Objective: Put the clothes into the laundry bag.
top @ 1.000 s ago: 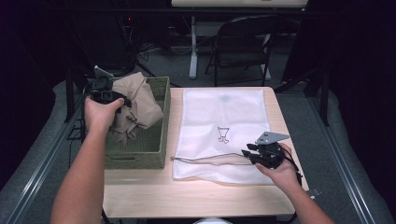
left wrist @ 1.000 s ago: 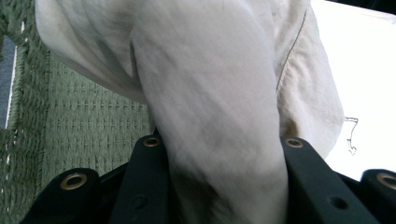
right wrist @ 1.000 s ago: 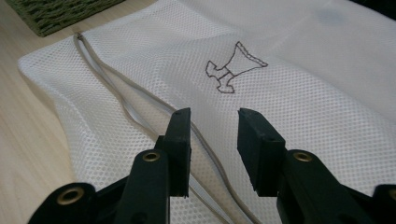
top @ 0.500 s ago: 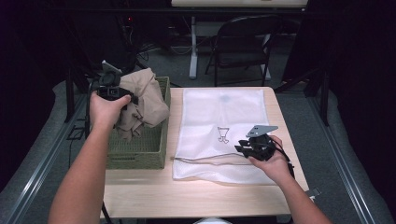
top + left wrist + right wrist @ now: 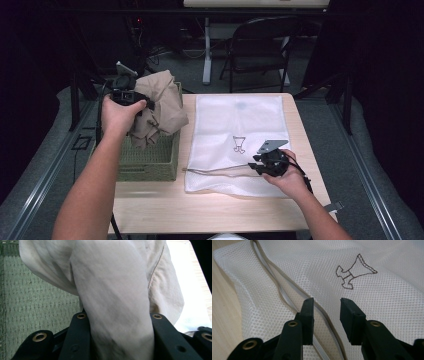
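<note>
High view: left hand-held gripper [image 5: 134, 96] is raised over the green woven basket [image 5: 150, 160] with a beige garment [image 5: 162, 107] clamped between its jaws; most of the cloth hangs clear of the basket, lower folds trailing at its rim. The left gripper view confirms the jaws are closed on a thick bunch of that fabric.

Right hand-held gripper [image 5: 254, 167] sits low at the near edge of the white mesh laundry bag [image 5: 240, 125], which lies flat on the tabletop [image 5: 210, 210]. In the right gripper view the jaws have just been opening and stand partly apart over the bag's grey-trimmed opening edge [image 5: 287, 293]; nothing is pinched yet.

Progress, as judged: garment lifted out, so pickup is done. Still to do: grip and open the bag mouth, carry the garment across, feed it in. Roughly a third along.
</note>
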Tool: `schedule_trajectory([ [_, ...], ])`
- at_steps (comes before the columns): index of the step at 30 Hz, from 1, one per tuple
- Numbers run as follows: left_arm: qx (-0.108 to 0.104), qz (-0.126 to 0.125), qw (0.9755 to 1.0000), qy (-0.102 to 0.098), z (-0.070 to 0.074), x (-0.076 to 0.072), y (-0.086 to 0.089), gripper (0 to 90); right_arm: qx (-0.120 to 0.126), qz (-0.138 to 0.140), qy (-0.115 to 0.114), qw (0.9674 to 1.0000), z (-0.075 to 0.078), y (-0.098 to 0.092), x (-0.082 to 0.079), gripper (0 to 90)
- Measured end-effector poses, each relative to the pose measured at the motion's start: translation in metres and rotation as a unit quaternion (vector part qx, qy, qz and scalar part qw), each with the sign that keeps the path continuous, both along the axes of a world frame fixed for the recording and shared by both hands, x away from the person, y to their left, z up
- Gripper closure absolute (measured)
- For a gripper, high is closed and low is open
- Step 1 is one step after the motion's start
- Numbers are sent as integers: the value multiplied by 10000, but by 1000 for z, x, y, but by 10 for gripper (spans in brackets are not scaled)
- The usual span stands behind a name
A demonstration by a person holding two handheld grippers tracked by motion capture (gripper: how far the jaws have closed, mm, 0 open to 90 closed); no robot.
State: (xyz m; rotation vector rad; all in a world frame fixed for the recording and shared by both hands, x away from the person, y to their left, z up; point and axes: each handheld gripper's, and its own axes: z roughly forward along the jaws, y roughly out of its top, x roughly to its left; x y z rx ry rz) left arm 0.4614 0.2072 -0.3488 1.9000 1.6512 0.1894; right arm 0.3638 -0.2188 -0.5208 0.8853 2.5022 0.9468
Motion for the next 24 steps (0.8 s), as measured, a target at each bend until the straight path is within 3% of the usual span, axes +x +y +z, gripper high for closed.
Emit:
schedule_trajectory([
  [5, -1, -90, 10000, -27, 3, -2, -7, 691, -124, 43, 119, 9998, -6, 2, 1, 600],
  [16, -98, -268, 9996, -60, 6, -5, -21, 691, -250, 60, 112, 9996, -13, 6, 3, 559],
  [24, -87, -457, 9989, -68, 9, -8, -32, 691, -437, 74, 143, 9989, -17, 10, 5, 587],
])
